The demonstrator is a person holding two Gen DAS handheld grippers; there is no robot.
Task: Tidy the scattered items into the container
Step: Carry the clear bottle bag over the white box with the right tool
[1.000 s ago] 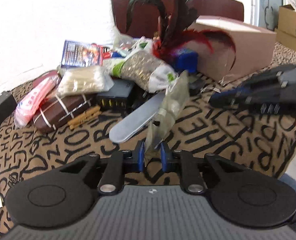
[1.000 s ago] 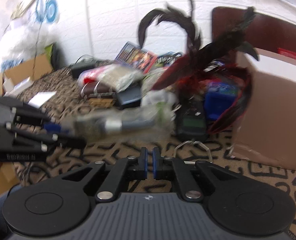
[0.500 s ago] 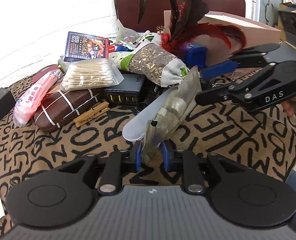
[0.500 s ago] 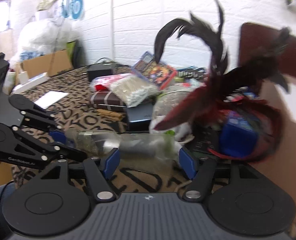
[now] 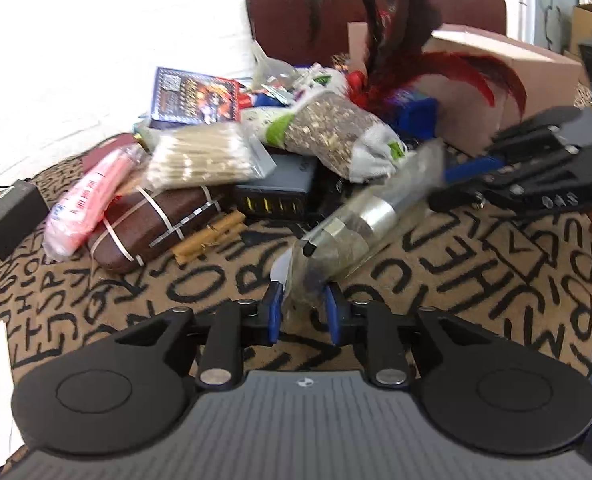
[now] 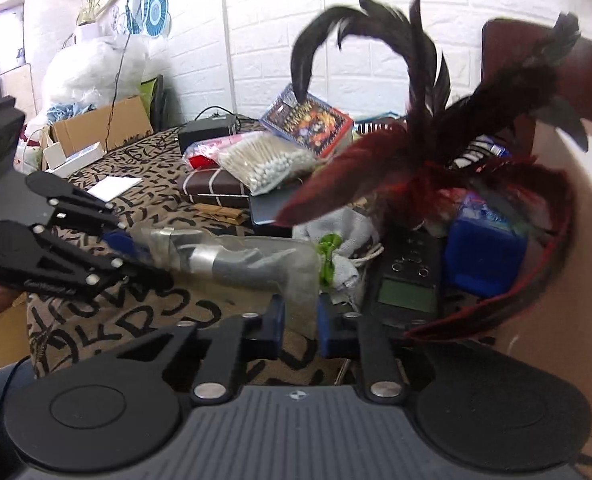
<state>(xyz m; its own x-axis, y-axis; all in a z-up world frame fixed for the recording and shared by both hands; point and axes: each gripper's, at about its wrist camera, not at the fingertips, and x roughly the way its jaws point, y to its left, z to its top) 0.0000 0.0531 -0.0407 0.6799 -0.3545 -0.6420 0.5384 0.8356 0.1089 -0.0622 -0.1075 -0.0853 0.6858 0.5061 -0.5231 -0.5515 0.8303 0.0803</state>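
Your left gripper (image 5: pixel 303 312) has its jaws clamped on the near end of a clear bag (image 5: pixel 348 236) with metal parts inside. The bag is lifted off the tabletop (image 5: pixel 476 280) and slants away toward 1 o'clock in the left wrist view. At its far end your right gripper (image 5: pixel 452 184) meets it, though blur there hides the contact.

In the right wrist view the right gripper (image 6: pixel 299 320) has its jaws closed partway around the bag's (image 6: pixel 235 256) other end, blue pads (image 6: pixel 324 328) at each side of the plastic; whether they are pinching it you cannot tell. From there the bag runs toward 10 o'clock to the left gripper (image 6: pixel 135 248).

Past the bag lies the pile. In the left wrist view, at 12 o'clock, a seed pouch (image 5: pixel 332 136) rests on a dark charger (image 5: pixel 275 188). At 11 o'clock lie a swab bag (image 5: pixel 207 156), a brown case (image 5: pixel 155 228) with white bands and wooden pegs (image 5: pixel 207 236). At 10 o'clock lie a pink pack (image 5: pixel 83 200) and a black adapter (image 5: pixel 7 216). A card box (image 5: pixel 195 96) stands behind the swabs.

The feathers (image 5: pixel 396 52), black and red, rise at 12 to 1 o'clock beside a blue box (image 5: pixel 416 116). Behind them stands the container (image 5: pixel 508 80), a cardboard box, at 1 o'clock. In the right wrist view a black handset (image 6: pixel 408 280) lies at 1 o'clock, just beside the blue box (image 6: pixel 484 256).
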